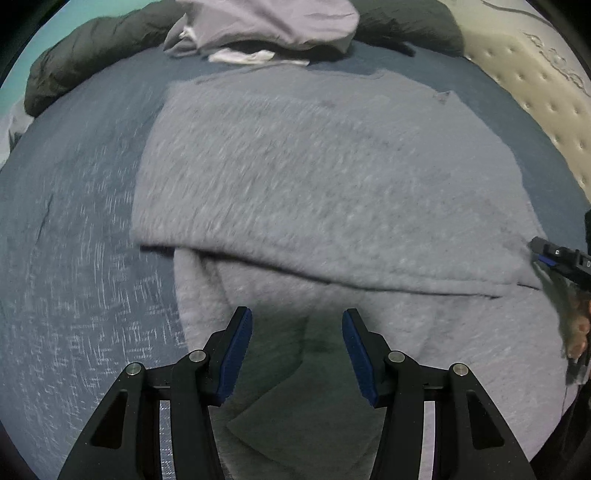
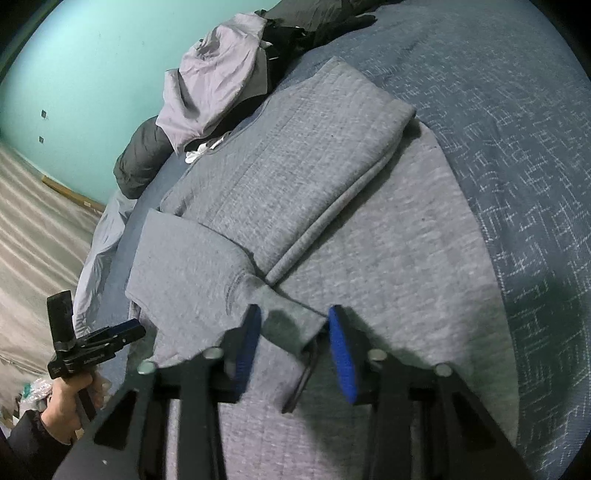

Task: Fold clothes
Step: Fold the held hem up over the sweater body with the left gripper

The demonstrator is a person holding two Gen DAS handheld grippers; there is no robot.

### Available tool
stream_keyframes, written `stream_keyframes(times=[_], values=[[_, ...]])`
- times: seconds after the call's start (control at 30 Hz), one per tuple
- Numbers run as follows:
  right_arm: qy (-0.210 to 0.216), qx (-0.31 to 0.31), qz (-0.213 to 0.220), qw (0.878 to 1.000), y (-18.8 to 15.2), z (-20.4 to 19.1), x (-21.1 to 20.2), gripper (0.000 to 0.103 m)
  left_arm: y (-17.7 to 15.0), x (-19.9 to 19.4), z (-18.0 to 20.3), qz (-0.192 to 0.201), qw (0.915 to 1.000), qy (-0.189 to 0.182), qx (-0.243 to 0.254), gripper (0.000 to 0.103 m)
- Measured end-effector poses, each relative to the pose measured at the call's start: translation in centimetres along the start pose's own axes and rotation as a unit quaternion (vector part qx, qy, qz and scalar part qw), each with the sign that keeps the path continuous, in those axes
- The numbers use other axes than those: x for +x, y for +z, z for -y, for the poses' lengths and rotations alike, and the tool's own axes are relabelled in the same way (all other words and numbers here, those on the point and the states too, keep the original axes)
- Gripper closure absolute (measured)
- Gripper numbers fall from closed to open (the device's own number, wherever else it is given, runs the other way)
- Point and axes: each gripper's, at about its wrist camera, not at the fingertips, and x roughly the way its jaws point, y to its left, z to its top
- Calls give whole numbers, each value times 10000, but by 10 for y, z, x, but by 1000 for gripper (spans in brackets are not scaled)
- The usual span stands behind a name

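Note:
A grey knit sweater (image 1: 314, 177) lies spread on the blue bed cover (image 1: 74, 258), with one part folded over the rest. My left gripper (image 1: 297, 314) hangs open above the sweater's near end, nothing between its blue pads. In the right wrist view the sweater (image 2: 295, 166) has a folded band running across it. My right gripper (image 2: 295, 314) stands with a corner flap of the grey fabric (image 2: 291, 325) between its pads; the pads stand apart and do not visibly pinch it. The left gripper (image 2: 92, 343) shows at the left, held by a hand (image 2: 70, 391).
A pile of clothes lies at the far end of the bed: a lilac garment (image 1: 266, 22) and a dark padded jacket (image 1: 92, 55). A bare cream mattress (image 1: 546, 92) shows at the right. A teal wall (image 2: 92, 55) and the floor (image 2: 33, 221) lie beyond the bed's edge.

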Motion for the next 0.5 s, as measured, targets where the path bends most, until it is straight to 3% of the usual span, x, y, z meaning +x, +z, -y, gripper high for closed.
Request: stream_keyframes(times=[0.07,0.1,0.3,0.5], values=[[-39,-100,-10,9999,-1,-3,0,92,-3,3,-2,-12,10000,12,-1,48],[-52,-142,-4,9999,-2,-5,0,94,-4,4,-2,-15,10000,19,7,48],[9,-205,294,9994,0,-16,-21,97,-6,3,-7,29,10000,47,-70,48],[-28,-362,873,9955,4,-35,-73,97,-7,-4,-17,121,9993,-39,-343,48]])
